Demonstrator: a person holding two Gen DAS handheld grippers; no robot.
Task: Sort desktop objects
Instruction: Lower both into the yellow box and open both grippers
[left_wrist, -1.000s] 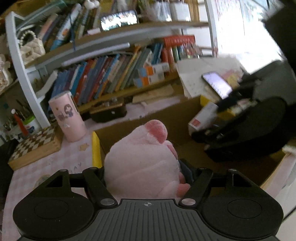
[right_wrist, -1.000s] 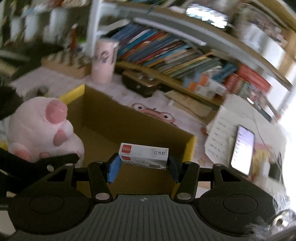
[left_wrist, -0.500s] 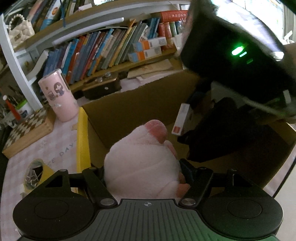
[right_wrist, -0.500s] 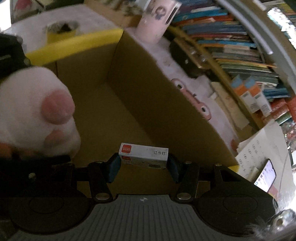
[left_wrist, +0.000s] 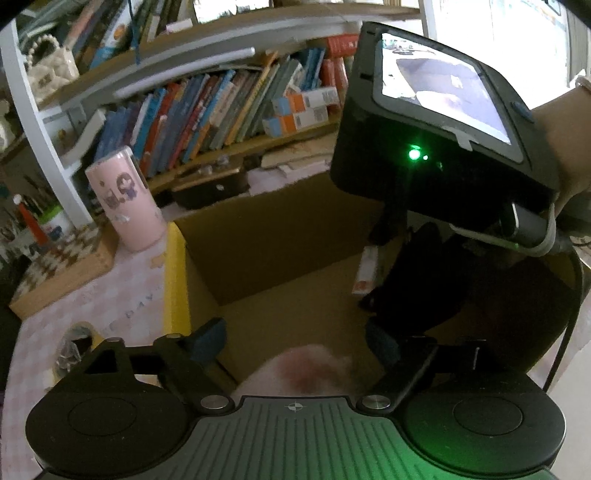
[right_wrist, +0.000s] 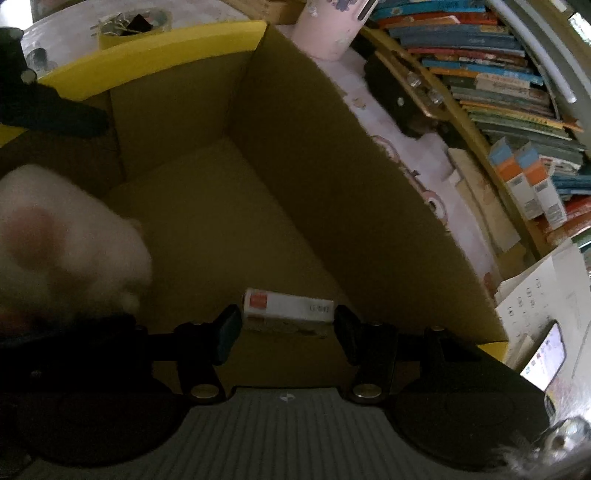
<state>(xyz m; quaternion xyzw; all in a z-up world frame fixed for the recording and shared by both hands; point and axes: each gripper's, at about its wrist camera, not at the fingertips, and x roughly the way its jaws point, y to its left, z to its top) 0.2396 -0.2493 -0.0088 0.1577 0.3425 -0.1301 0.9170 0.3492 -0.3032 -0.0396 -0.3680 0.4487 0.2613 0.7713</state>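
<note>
Both grippers hang over an open cardboard box (left_wrist: 266, 236) with a yellow rim (right_wrist: 155, 55). My left gripper (left_wrist: 295, 341) is open; the pink plush toy (left_wrist: 306, 373) lies blurred below it, free of the fingers, and shows at the left of the right wrist view (right_wrist: 62, 243). My right gripper (right_wrist: 288, 328) is open, with a small gap either side of the white staple box (right_wrist: 288, 306), which seems to lie on the box floor. The staple box also shows in the left wrist view (left_wrist: 367, 271).
A pink tumbler (left_wrist: 125, 199) stands left of the box beside a checkered wooden case (left_wrist: 62, 266). A yellow tub of binder clips (right_wrist: 129, 27) sits on the desk. Bookshelves (left_wrist: 221, 110) run behind. Papers and a lit phone (right_wrist: 543, 354) lie to the right.
Both grippers have opened inside the box. The plush toy has dropped out of the left fingers. The staple box is released from the right fingers, which stand slightly apart from it.
</note>
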